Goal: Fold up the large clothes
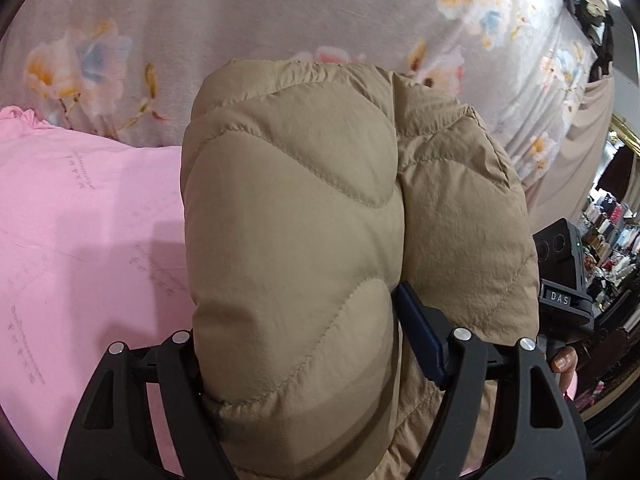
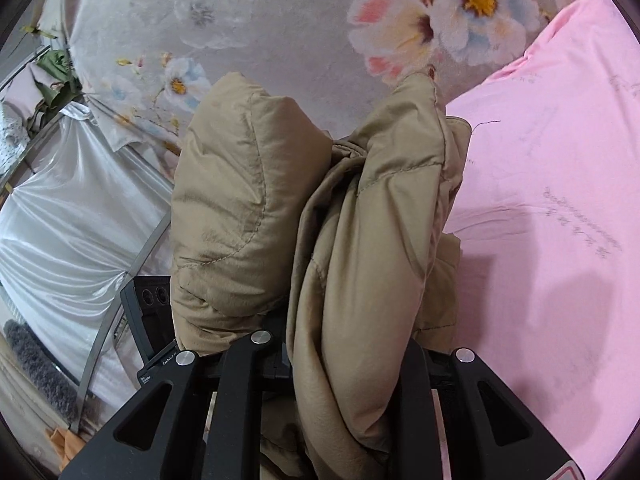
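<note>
A tan quilted puffer jacket (image 1: 296,216) fills the middle of the left wrist view, bunched between the fingers of my left gripper (image 1: 304,344), which is shut on it; a blue fingertip (image 1: 420,328) shows at its right side. In the right wrist view the same jacket (image 2: 360,240) hangs in thick folds between the fingers of my right gripper (image 2: 344,344), which is shut on it. The jacket is held above a bed. The fingertips are mostly hidden by the padding.
A grey floral bedspread (image 1: 280,12) covers the bed, also seen in the right wrist view (image 2: 300,32). A pink sheet (image 1: 80,220) lies at the left, and at the right in the right wrist view (image 2: 552,200). The other gripper's body (image 1: 564,272) is at the right. White satin drape (image 2: 60,220) hangs left.
</note>
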